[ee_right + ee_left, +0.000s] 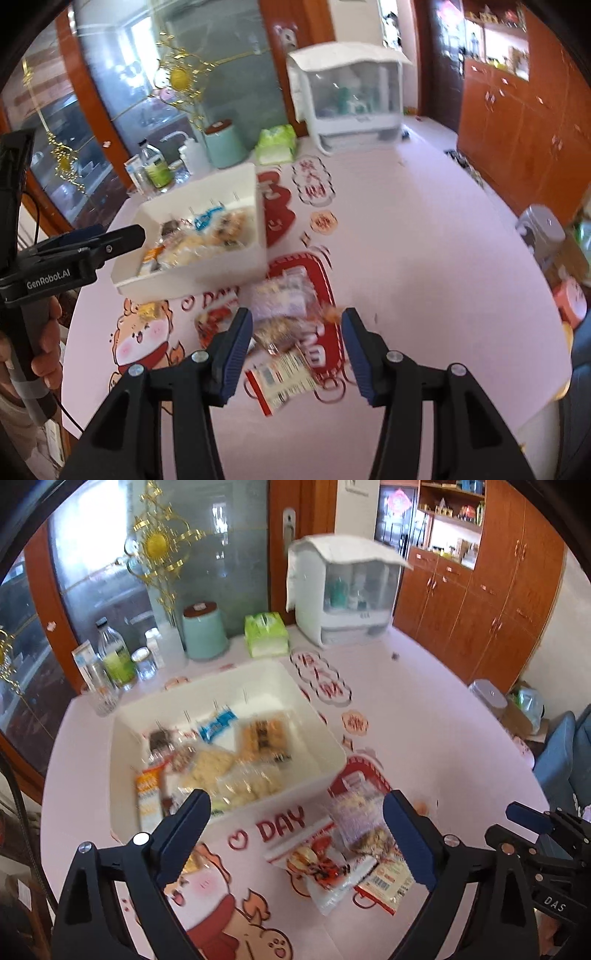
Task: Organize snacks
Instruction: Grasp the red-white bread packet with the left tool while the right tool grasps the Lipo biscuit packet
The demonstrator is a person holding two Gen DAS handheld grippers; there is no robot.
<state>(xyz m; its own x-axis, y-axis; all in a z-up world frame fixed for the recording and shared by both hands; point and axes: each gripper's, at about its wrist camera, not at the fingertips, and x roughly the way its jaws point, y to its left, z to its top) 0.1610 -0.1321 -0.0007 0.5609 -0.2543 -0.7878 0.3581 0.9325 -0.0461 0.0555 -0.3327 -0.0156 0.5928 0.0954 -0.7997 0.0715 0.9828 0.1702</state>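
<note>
**Right wrist view: lining up on the loose packets**

Both my grippers hang empty above the pink printed tablecloth (406, 221). My right gripper (295, 347) stands partly open, with the small pile of crinkly plastic snack packets (284, 332) just ahead between its fingers. My left gripper (295, 834) gapes wide. I'd descend squarely on one top packet, pinch its edge, then carry it forward-left to the white rectangular plastic bin (192, 273), already holding snacks.

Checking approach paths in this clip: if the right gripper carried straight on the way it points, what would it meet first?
Probably the loose snack packets lying on the table just ahead of the open right gripper, not the white bin. Blur leaves depth uncertain.
</note>
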